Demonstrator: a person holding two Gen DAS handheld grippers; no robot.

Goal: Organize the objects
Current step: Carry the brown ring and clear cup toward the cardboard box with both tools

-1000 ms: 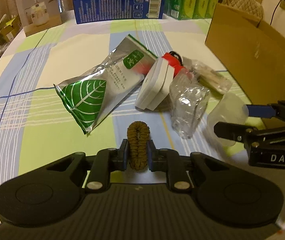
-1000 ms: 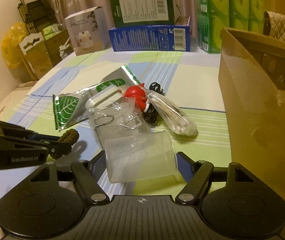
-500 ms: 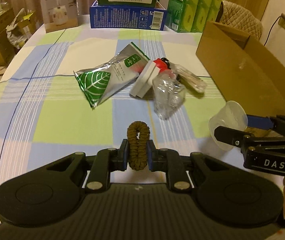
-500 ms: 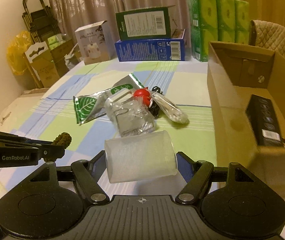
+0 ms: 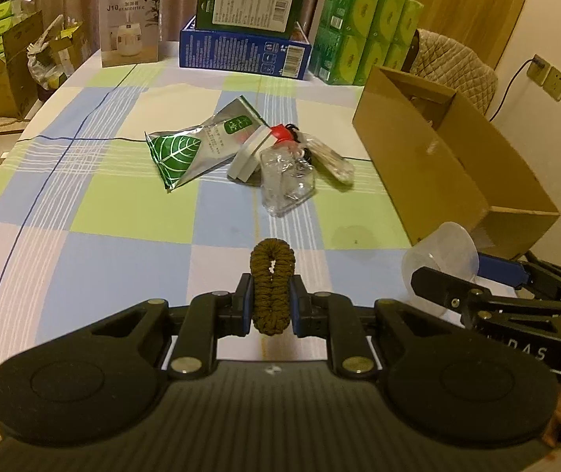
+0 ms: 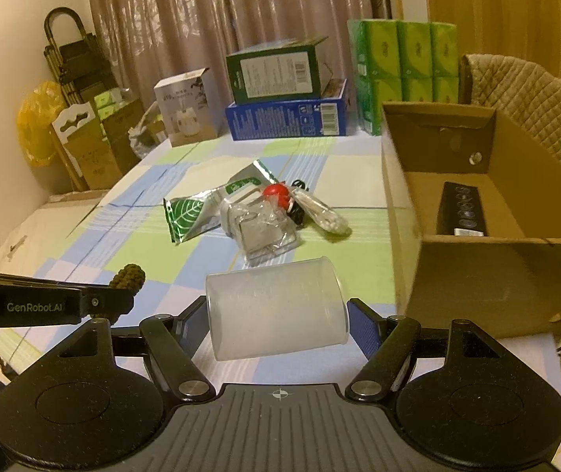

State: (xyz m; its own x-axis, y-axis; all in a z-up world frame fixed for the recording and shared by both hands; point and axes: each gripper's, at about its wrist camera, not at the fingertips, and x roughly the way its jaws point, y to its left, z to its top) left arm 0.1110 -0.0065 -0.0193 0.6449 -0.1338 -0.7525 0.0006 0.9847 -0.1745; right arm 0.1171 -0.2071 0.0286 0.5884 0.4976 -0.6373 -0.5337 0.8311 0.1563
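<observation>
nearest the lens, the left gripper (image 5: 271,306) is clamped tight on a brown braided loop (image 5: 272,283); alongside, the right gripper (image 6: 276,324) pinches a clear plastic cup (image 6: 276,310) lying sideways between wide-set jaws, above the checked tablecloth (image 5: 123,216). beyond lies a pile with a leaf-print pouch (image 5: 190,153). carrying both over the rim of the cardboard box (image 6: 489,267) before letting go looks wise, cup first.
</observation>
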